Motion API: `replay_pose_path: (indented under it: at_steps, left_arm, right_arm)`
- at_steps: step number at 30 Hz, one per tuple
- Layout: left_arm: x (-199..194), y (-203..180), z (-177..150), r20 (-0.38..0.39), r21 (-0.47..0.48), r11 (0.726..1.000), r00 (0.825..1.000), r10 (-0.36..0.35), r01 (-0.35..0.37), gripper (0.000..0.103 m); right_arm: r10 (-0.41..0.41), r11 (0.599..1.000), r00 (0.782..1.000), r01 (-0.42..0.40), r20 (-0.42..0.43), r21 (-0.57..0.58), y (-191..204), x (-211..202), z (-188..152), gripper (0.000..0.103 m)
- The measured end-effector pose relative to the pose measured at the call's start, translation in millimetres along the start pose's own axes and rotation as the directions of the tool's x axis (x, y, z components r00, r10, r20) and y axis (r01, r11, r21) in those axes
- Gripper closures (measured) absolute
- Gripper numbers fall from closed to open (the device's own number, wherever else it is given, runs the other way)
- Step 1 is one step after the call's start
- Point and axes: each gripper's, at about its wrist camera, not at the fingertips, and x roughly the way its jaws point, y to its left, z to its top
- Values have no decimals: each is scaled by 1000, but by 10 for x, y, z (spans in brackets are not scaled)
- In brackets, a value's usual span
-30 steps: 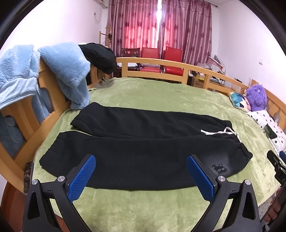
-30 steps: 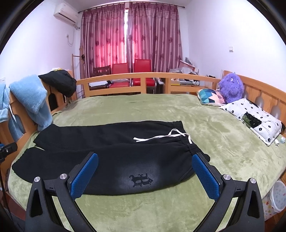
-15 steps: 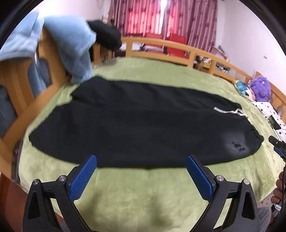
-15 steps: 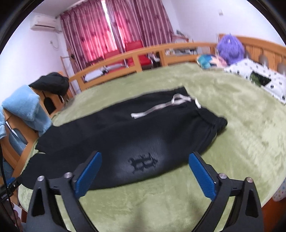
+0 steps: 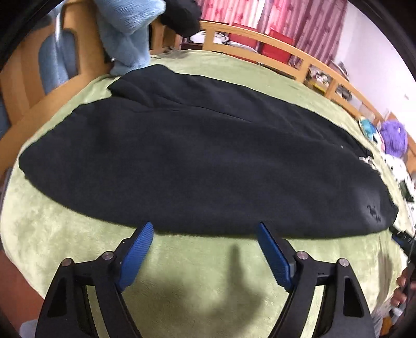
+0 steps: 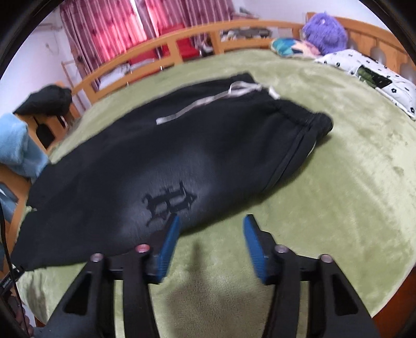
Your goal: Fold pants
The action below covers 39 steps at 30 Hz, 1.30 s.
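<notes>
Black sweatpants (image 5: pixel 197 166) lie flat on the green blanket (image 5: pixel 208 280), legs side by side, cuffs at the left, waistband at the right. My left gripper (image 5: pixel 205 227) is open, its blue pads low at the near edge of the near leg. In the right wrist view the pants (image 6: pixel 145 166) show a black logo (image 6: pixel 169 201), a white drawstring (image 6: pixel 208 100) and the waistband. My right gripper (image 6: pixel 210 221) is open, narrower than before, left pad at the near hem by the logo, right pad over blanket (image 6: pixel 325 187).
A wooden bed rail (image 5: pixel 291 54) rings the bed. Light blue towels (image 5: pixel 127 28) and a black garment (image 5: pixel 182 15) hang on the left rail. A purple plush (image 6: pixel 325 28) and dotted pillow (image 6: pixel 364 70) lie at the far right. Red chairs and curtains stand behind.
Both grippers have come down and forward to the pants' near edge. Both jaw gaps have narrowed, the right more than the left. Nothing is gripped.
</notes>
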Motion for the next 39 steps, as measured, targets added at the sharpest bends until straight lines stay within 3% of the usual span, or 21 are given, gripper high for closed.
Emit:
replay_pose_path:
  at_steps: [2,4,9,13,17,22,25,33,35,36,37,39]
  left_arm:
    - [10,121,20,4,-36,999,1000,-29,29,29]
    - [-18,250,29,35,-83,996,999,-33,36,29]
    - [54,581,95,40,-210,975,997,-66,73,28]
    - [115,741,80,28,-276,959,998,-63,69,27]
    - [129,813,0,17,-325,940,994,-110,109,27]
    - [166,804,-29,9,-297,952,997,-82,81,27]
    - [186,872,-17,24,-335,938,996,-86,89,27]
    - [393,997,113,59,-414,905,995,-79,96,29]
    - [477,953,187,43,-396,915,997,-63,75,29]
    - [501,938,217,41,-389,919,998,-54,66,38]
    - [526,918,256,43,-383,922,998,-41,54,46]
    - [532,937,293,38,-382,923,999,-30,42,84]
  right_arm:
    - [-10,1000,1000,10,1,-17,38,39,-17,52]
    - [-19,999,1000,19,0,-30,53,51,-21,40]
    - [-6,1000,999,6,37,7,-83,-19,57,30]
    - [-17,998,999,14,48,54,-255,-18,144,29]
    - [50,991,998,-53,31,121,-397,70,175,29]
    - [77,984,997,-77,8,162,-409,313,235,29]
    - [122,972,992,-114,-28,203,-398,519,260,29]
    - [83,973,996,-84,17,214,-316,783,486,27]
    - [72,974,997,-76,25,213,-301,834,558,33]
    - [53,976,998,-58,29,211,-292,856,592,49]
    - [32,977,999,-37,28,209,-292,877,623,75]
    - [61,975,998,-66,30,214,-324,886,656,85]
